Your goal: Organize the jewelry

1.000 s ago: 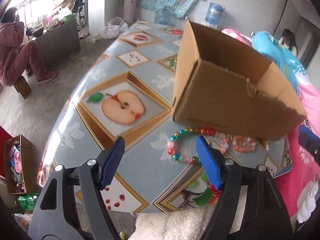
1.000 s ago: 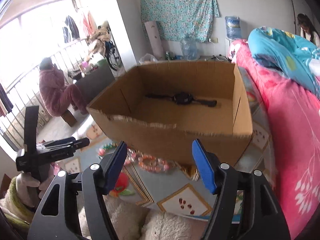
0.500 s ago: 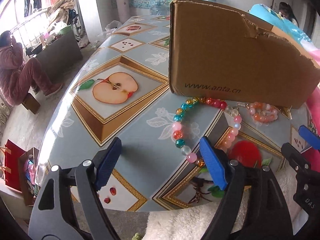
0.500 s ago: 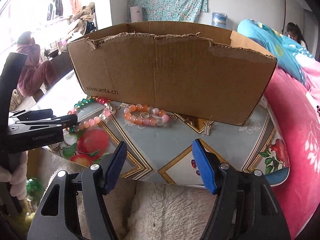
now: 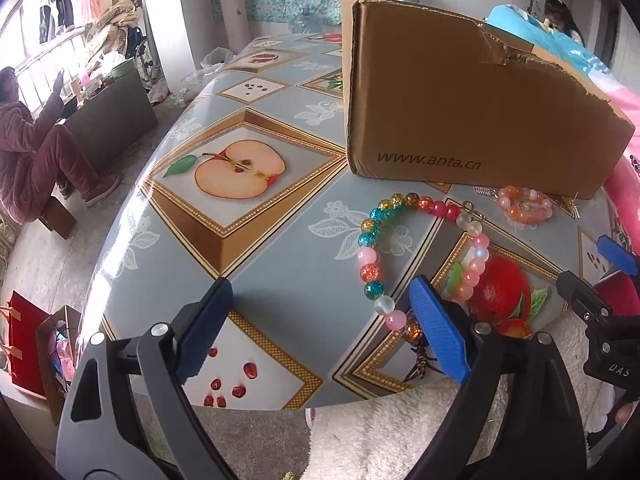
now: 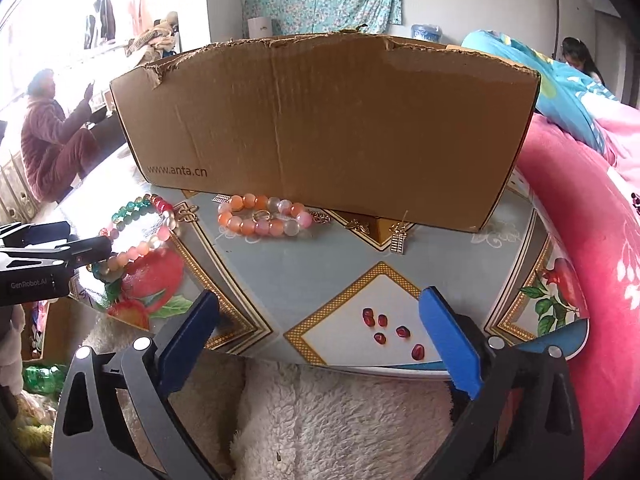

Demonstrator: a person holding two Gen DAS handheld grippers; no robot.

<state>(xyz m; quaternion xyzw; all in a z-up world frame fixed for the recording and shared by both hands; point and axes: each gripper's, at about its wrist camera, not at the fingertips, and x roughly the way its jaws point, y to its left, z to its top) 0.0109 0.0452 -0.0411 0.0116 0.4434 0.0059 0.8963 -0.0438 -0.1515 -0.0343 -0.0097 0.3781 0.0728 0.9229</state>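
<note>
A cardboard box (image 5: 472, 92) (image 6: 320, 128) stands on the fruit-print table (image 5: 280, 216) (image 6: 304, 280). In front of it lie a long multicoloured bead necklace (image 5: 372, 240) (image 6: 136, 236), a coiled orange-pink bead bracelet (image 5: 524, 204) (image 6: 264, 216) and small gold pieces (image 6: 398, 238). My left gripper (image 5: 320, 320) hovers over the table's near edge, jaws opening, nothing between them; its right finger (image 5: 438, 330) is just beside the necklace's near end. My right gripper (image 6: 320, 336) hangs at the near edge, jaws opening, empty, well short of the bracelet.
A fluffy white garment (image 6: 320, 420) lies under both grippers at the table's near edge. Pink bedding (image 6: 580, 220) borders the table on the right. A person in a plush suit (image 5: 32, 148) sits on the floor at far left. Bags (image 5: 36, 344) stand below the table.
Both grippers have sunk towards the table, so the box now shows its side instead of its inside. Both pairs of jaws stand wider. The jewelry looks closer.
</note>
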